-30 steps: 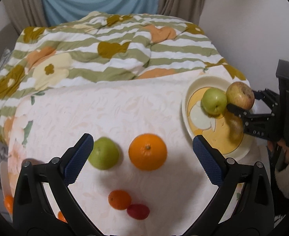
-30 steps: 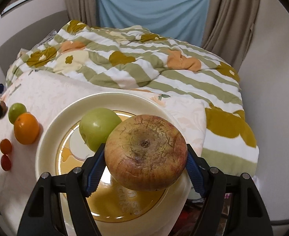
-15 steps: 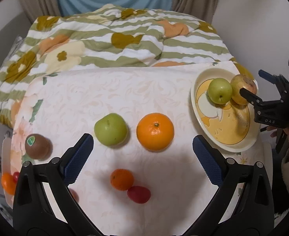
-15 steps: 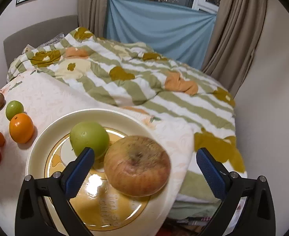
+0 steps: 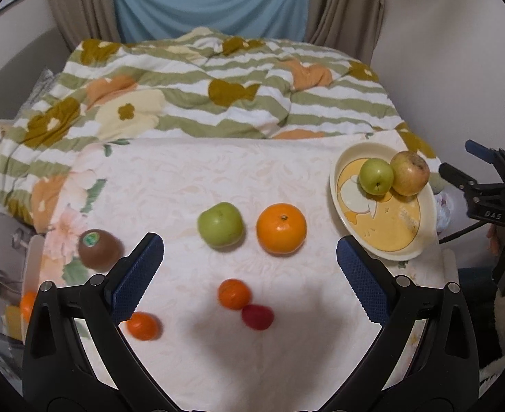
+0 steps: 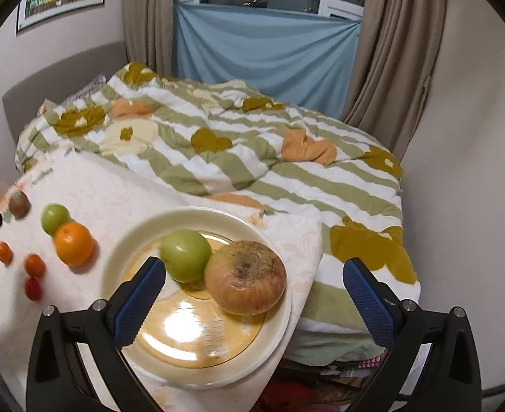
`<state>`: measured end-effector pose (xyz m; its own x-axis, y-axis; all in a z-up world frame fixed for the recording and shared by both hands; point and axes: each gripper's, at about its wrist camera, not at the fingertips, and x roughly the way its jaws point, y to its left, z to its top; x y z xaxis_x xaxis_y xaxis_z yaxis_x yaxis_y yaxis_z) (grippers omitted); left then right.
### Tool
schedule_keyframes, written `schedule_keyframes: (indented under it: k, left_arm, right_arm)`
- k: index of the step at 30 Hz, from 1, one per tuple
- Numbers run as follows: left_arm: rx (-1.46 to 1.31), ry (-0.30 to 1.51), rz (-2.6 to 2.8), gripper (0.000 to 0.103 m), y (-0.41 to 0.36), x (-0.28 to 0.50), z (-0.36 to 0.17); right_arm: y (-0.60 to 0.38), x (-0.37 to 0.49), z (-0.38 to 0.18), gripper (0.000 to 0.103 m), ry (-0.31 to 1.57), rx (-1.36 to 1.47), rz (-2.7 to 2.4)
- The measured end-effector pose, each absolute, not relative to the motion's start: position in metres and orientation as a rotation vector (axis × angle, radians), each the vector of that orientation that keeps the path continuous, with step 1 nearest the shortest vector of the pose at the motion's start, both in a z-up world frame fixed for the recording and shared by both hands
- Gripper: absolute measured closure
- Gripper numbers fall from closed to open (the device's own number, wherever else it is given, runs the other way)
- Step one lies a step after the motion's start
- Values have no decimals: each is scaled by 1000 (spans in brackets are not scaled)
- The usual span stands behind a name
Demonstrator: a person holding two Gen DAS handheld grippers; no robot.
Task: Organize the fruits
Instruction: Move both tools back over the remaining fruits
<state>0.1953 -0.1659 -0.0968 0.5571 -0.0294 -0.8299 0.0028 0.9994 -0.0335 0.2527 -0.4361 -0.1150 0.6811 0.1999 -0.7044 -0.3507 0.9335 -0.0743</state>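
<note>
The right claw (image 6: 252, 304) has just spread its jaws wide and let go of the russet apple (image 6: 245, 277), which now sits on the yellow plate (image 6: 197, 374) touching the green apple (image 6: 185, 254), with nothing between the pads. The left claw (image 5: 249, 278), also spread and empty, hovers above the worktop (image 5: 170, 185), where another green apple (image 5: 220, 224), an orange (image 5: 281, 228) and a kiwi (image 5: 98, 249) are left, so a further pick seems next.

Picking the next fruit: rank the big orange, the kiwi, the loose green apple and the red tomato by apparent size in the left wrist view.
1. Big orange and green apple: look alike, unranked.
2. Kiwi.
3. Red tomato, smallest though nearest the camera.
</note>
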Motion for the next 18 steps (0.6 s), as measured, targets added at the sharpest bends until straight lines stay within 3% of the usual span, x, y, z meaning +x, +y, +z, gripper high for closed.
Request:
schedule_keyframes:
  k: [11, 18]
  left_arm:
    - [-50, 872, -14, 0, -95, 134, -54]
    - [-71, 858, -9, 0, -34, 102, -46]
  right_arm:
    - [-391, 189, -55, 0, 769, -93, 225]
    - [-341, 151, -47, 0, 785, -14, 195]
